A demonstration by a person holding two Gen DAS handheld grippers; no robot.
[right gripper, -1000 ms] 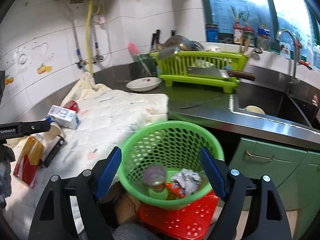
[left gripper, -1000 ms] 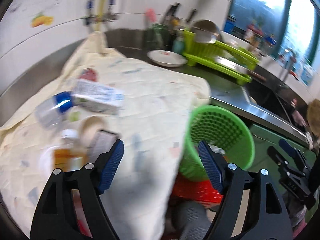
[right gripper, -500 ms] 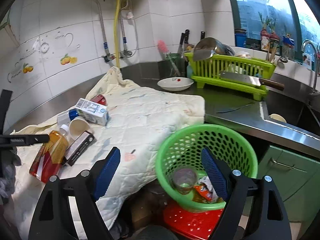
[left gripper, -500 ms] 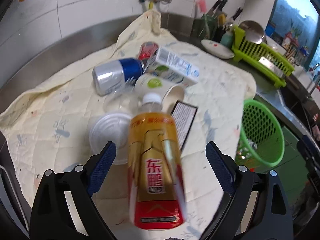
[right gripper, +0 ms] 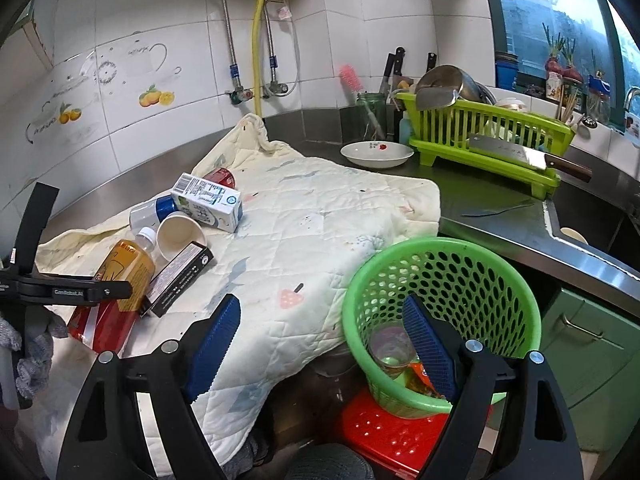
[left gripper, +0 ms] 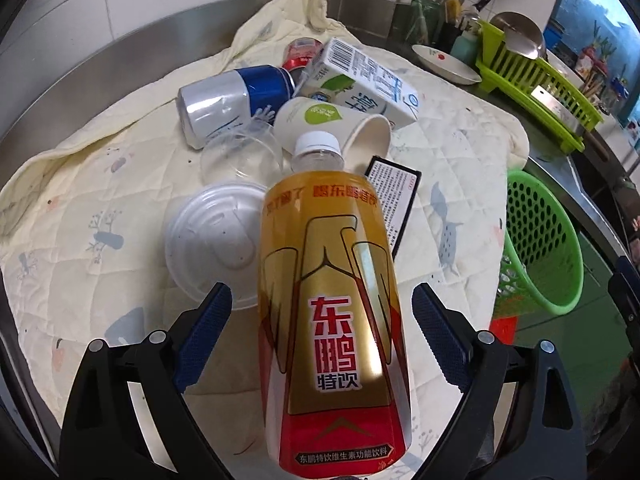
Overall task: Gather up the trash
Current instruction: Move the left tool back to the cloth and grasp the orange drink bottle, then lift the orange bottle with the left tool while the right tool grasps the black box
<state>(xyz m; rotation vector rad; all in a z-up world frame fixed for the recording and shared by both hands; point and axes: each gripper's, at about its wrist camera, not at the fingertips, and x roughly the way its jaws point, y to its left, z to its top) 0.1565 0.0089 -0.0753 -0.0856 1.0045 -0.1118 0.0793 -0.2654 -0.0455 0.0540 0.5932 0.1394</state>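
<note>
A yellow and red drink bottle (left gripper: 332,300) lies on the quilted cloth (left gripper: 460,160), cap pointing away. My left gripper (left gripper: 320,332) is open, its blue pads on either side of the bottle and apart from it. Behind the bottle lie a white lid (left gripper: 216,236), a clear cup (left gripper: 240,156), a paper cup (left gripper: 340,128), a blue can (left gripper: 228,100), a milk carton (left gripper: 360,76), a red can (left gripper: 300,52) and a black box (left gripper: 394,196). My right gripper (right gripper: 320,344) is open and empty, above the green basket (right gripper: 440,280), which holds a cup and wrappers.
The basket stands on a red stool (right gripper: 384,432) beside the counter edge. At the back are a white dish (right gripper: 376,152), a green dish rack (right gripper: 488,140) with a cleaver (right gripper: 520,156), and a sink (right gripper: 592,216) at the right. My left gripper shows in the right wrist view (right gripper: 64,292).
My left gripper swung from the basket back over the cloth and came down around the drink bottle. My right gripper rose and drew back a little from the basket.
</note>
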